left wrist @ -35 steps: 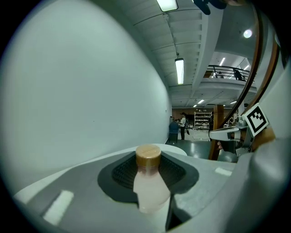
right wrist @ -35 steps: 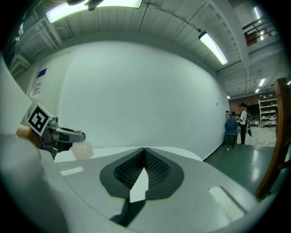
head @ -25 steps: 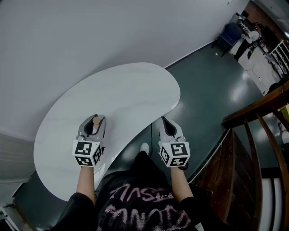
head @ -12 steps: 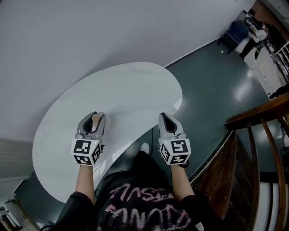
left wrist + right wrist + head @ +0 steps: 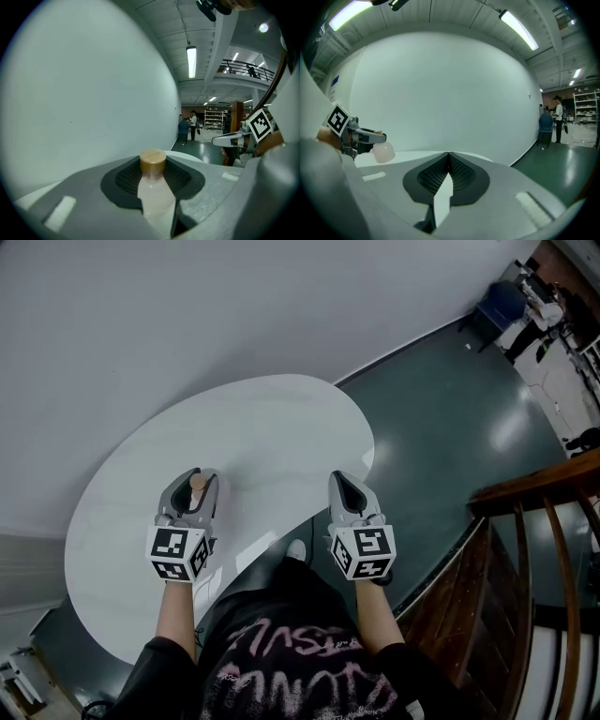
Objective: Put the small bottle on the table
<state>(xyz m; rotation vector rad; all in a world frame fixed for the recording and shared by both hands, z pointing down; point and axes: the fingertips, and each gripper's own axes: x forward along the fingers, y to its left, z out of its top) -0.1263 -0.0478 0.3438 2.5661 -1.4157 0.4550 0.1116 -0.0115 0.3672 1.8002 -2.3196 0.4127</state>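
A small pale bottle [image 5: 156, 197] with a tan cap [image 5: 153, 161] stands upright between the jaws of my left gripper [image 5: 193, 491], which is shut on it. In the head view only the cap [image 5: 198, 482] shows, above the near left part of the white curved table [image 5: 253, 427]. From the right gripper view the bottle's rounded bottom [image 5: 384, 152] hangs below the left gripper [image 5: 361, 137], above the tabletop. My right gripper [image 5: 343, 489] is shut with nothing in it, held at the table's near right edge.
A plain white wall [image 5: 234, 306] rises behind the table. Dark green floor [image 5: 441, 418] lies to the right, with a wooden stair railing [image 5: 534, 521] at the far right. Chairs and people stand in the distance [image 5: 525, 296].
Both grippers have stayed almost still. The view has shifted slightly, with the left gripper and bottle drifting a little toward the near left.
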